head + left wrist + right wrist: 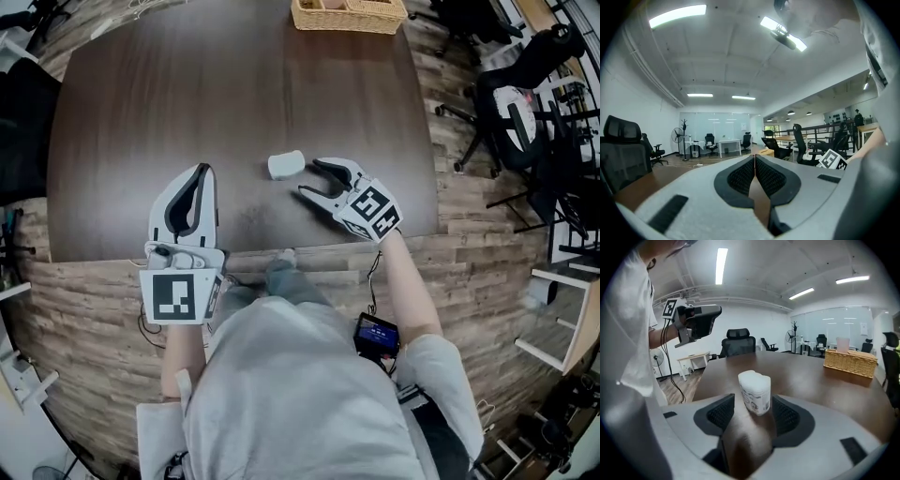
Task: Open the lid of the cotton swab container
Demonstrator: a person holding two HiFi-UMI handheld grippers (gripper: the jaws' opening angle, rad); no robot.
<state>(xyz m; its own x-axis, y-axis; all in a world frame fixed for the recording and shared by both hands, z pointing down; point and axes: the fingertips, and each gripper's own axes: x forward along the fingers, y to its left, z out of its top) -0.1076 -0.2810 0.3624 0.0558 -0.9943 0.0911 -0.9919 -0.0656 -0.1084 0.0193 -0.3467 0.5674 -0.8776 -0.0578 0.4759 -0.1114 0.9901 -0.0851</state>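
One white cotton swab container point(286, 165) stands near the middle of the dark wooden surface point(141, 122), its lid apparently on, though the view is too coarse to be sure. The right gripper point(309, 176) points at it with its two fingers point(785, 416) spread wide; the container sits just off their tips, untouched. The left gripper point(202, 172) is well apart, over the near edge, its two fingers pressed together on nothing. One wicker basket point(349, 16) sits at the far edge.

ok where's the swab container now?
Cotton swab container: on the table, head view centre, just beyond the tips of the open right hand-held gripper, not gripped.
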